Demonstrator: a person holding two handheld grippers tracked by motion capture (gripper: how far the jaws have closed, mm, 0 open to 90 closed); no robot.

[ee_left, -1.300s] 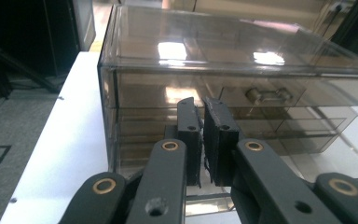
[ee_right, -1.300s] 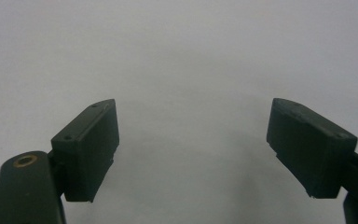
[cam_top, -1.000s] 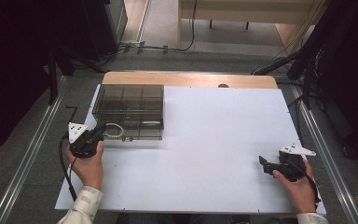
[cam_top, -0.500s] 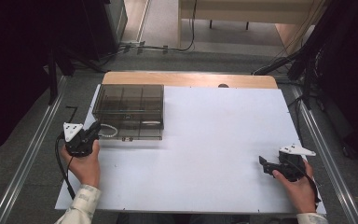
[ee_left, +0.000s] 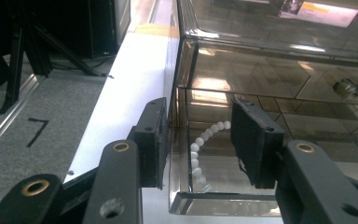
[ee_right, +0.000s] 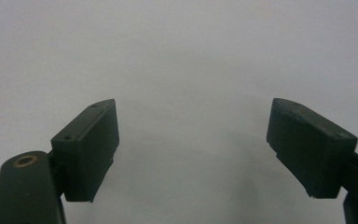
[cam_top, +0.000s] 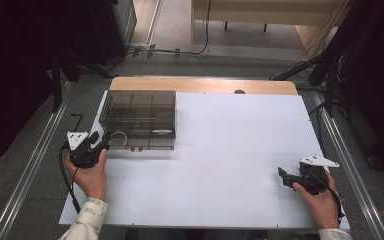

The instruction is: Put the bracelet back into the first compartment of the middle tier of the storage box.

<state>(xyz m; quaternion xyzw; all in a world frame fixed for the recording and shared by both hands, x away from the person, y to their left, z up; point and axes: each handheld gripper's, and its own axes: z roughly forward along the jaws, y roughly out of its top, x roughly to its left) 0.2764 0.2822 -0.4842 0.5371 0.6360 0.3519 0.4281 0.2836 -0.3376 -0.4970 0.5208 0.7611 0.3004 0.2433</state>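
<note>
My left gripper (ee_left: 200, 144) has slid a little toward the desk's left edge, and its fingers (ee_left: 154, 140) have just been opening, with the smoked compartment box's (cam_top: 138, 119) near corner between them.

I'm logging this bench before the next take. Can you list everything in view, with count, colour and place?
compartment box: one, smoky clear plastic, far-left part of the board.
bead string: one, white, inside the box's near-left compartment.
board: one, white, covering the table.
wooden strip: one, tan, along the board's far edge.
left gripper: one, black, jaws open at the box's near-left corner.
right gripper: one, black, jaws open over bare board, near-right.
hands: two, gripping the tools.
</note>
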